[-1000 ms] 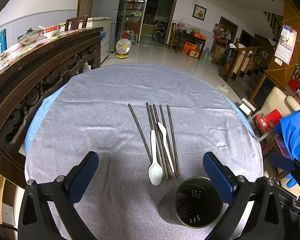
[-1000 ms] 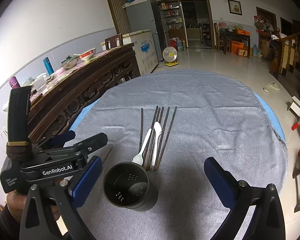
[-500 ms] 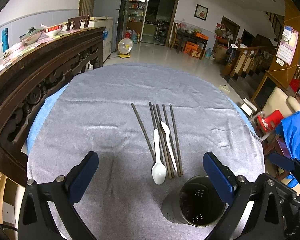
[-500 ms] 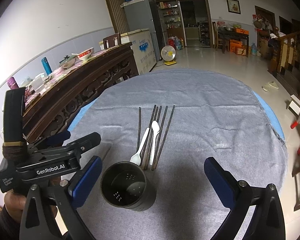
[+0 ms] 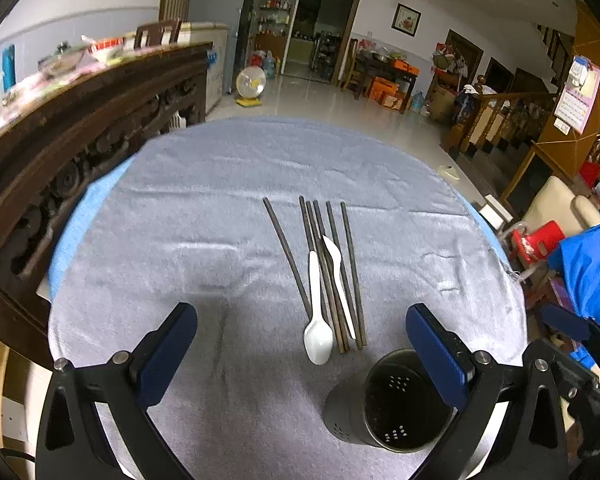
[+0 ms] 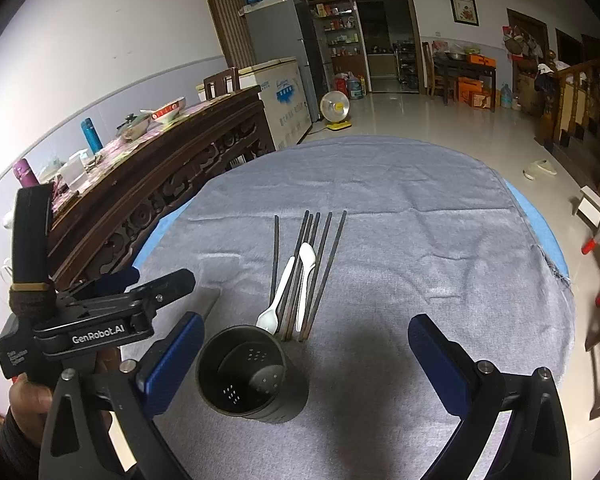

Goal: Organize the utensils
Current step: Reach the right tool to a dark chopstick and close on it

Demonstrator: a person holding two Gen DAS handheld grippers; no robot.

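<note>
Several dark chopsticks (image 5: 332, 264) lie side by side on the grey tablecloth (image 5: 204, 216), with two white plastic spoons (image 5: 318, 320) among them; they also show in the right wrist view (image 6: 300, 272). A dark perforated utensil holder (image 5: 392, 400) stands upright and empty just in front of them, also in the right wrist view (image 6: 248, 372). My left gripper (image 5: 300, 352) is open and empty, hovering before the spoons. My right gripper (image 6: 304, 360) is open and empty, just right of the holder. The left gripper's body (image 6: 100, 320) shows at the left of the right wrist view.
A carved dark wooden sideboard (image 5: 60, 132) with bowls and bottles runs along the table's left side. The round table's edge (image 6: 540, 232) drops off at the right, with chairs (image 5: 540, 236) and blue cloth (image 5: 592, 272) beyond it. The room's floor (image 6: 440, 120) lies behind.
Both grippers have moved slightly forward and the views have shifted a little; the utensils and holder sit lower in the frames. Nothing was taken hold of.
</note>
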